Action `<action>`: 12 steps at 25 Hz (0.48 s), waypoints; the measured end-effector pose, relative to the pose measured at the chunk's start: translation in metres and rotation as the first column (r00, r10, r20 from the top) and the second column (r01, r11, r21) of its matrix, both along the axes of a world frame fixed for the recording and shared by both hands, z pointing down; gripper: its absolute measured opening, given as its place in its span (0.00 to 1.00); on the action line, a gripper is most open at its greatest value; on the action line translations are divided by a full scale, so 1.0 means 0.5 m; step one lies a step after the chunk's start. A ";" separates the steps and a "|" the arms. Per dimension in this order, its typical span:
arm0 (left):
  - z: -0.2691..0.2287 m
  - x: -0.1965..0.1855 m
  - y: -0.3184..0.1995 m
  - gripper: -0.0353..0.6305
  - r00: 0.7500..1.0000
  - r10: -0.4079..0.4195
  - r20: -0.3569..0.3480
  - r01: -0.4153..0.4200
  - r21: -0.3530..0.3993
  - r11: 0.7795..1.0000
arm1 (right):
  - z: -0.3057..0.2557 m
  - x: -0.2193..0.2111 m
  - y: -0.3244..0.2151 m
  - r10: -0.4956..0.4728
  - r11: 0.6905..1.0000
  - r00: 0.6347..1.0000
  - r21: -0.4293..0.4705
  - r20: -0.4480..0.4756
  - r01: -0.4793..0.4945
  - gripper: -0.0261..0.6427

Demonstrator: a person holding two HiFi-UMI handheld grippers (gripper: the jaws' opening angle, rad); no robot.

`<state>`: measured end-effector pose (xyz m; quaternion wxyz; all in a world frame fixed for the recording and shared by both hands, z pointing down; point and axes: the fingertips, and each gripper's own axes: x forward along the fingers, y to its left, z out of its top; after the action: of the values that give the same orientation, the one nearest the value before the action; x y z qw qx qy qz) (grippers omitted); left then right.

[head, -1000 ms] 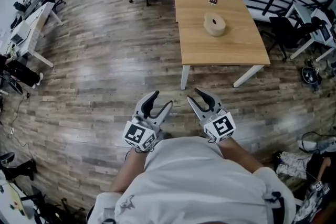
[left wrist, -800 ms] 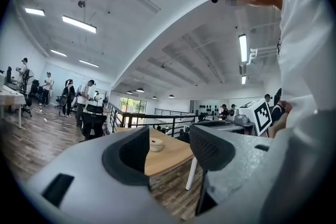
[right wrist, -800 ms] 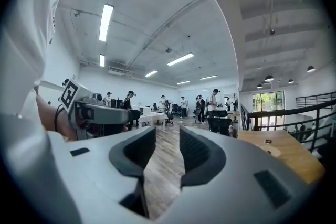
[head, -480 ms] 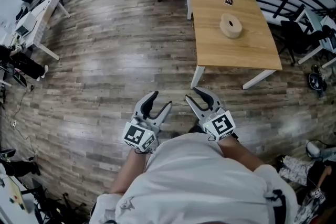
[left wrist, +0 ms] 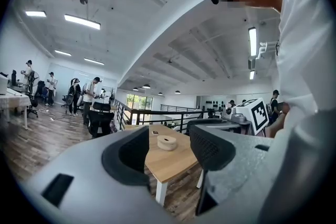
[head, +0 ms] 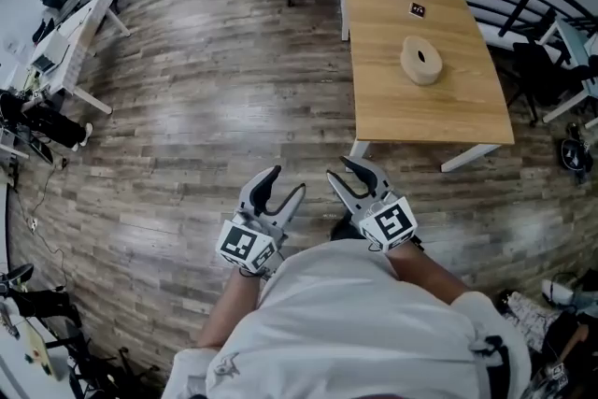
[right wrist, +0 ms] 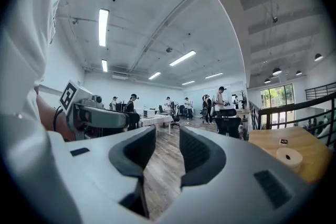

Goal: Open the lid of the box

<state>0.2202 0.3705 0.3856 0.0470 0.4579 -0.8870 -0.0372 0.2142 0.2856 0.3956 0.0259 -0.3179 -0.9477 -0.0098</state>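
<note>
Box (head: 421, 60) on table (head: 392, 98) | left gripper (head: 285, 182), right gripper (head: 341, 171): jaws apart, empty

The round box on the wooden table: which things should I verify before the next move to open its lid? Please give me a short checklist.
1. Left gripper jaws apart, nothing between them: ok.
2. Right gripper jaws apart, nothing between them: ok.
3. Round box in view, standing alone on the table: ok.
4. Marker card lies apart from the box: ok.
5. Grippers at the box: not ok; both hang over the floor, short of the table.
6. Where the lid parts from the box: cannot tell, too small.
</note>
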 end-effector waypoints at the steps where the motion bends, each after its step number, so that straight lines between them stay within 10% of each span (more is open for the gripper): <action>1: 0.001 -0.023 -0.014 0.41 1.000 0.002 -0.002 -0.002 0.001 1.000 | -0.001 -0.024 -0.016 0.004 1.000 1.000 0.000 0.005 -0.004 0.26; 12: -0.008 -0.255 -0.262 0.41 0.994 0.111 -0.016 -0.111 0.006 0.994 | -0.008 -0.240 -0.271 0.107 0.994 0.994 0.001 -0.003 -0.107 0.26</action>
<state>0.0927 0.2393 0.3815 0.0549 0.5062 -0.8597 -0.0407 0.0940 0.1501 0.3917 0.0280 -0.2667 -0.9633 -0.0082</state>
